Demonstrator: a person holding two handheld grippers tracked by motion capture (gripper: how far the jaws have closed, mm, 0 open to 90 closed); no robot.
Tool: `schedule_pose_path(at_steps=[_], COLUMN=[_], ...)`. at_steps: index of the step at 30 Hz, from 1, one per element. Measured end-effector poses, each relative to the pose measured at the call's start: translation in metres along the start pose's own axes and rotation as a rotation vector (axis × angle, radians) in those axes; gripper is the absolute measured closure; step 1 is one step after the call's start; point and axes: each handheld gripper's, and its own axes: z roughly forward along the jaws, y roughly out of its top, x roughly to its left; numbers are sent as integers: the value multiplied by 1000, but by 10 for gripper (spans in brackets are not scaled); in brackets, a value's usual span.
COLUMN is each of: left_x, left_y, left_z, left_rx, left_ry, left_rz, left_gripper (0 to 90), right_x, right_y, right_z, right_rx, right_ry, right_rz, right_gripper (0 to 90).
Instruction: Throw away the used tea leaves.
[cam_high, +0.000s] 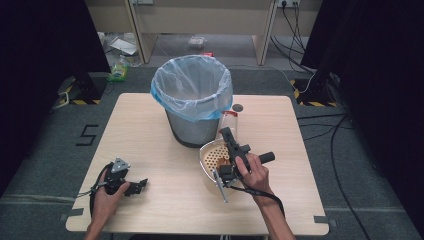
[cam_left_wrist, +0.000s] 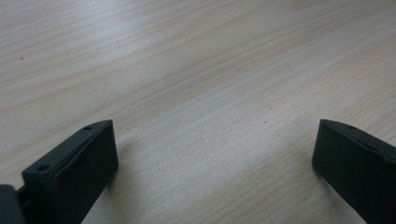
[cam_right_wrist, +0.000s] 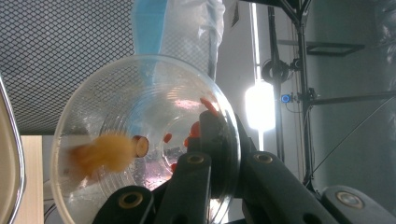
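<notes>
My right gripper (cam_high: 228, 135) is shut on the rim of a clear plastic cup (cam_high: 229, 121), which lies tipped on its side above the far edge of a white strainer bowl (cam_high: 204, 156). In the right gripper view the cup (cam_right_wrist: 116, 116) faces me mouth-on with my right gripper (cam_right_wrist: 219, 140) pinching its wall. A blurred orange lump (cam_right_wrist: 105, 151) and small red bits (cam_right_wrist: 195, 128) are inside it. Orange-brown scraps (cam_high: 219, 161) lie in the strainer. My left gripper (cam_high: 141, 184) rests open on the table's front left, and its view has bare wood between the jaws (cam_left_wrist: 215, 154).
A grey mesh waste bin (cam_high: 192, 127) with a pale blue liner (cam_high: 192, 85) stands just behind the strainer, close to the cup. Its mesh wall (cam_right_wrist: 65, 46) is near in the right gripper view. The wooden table (cam_high: 150, 130) spreads left of the bin. Cables run over the floor at the right.
</notes>
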Motion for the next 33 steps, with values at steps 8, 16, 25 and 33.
schedule_pose_path(at_steps=[8,16,25,33], left_x=[0,0,0,0], left_y=[0,0,0,0], left_z=[0,0,0,0], left_rx=[0,0,0,-1], left_ry=[0,0,0,2], left_rz=[0,0,-1,-3], left_gripper=[0,0,0,0], right_x=[-6,0,-18,-29], right_y=[1,3,-15,-40], right_z=[-3,4,13,20], right_rx=[-37,3,76,147], right_ry=[-35,8,101,193], right_rz=[8,2,330,616], right_gripper=[900,900,900,900])
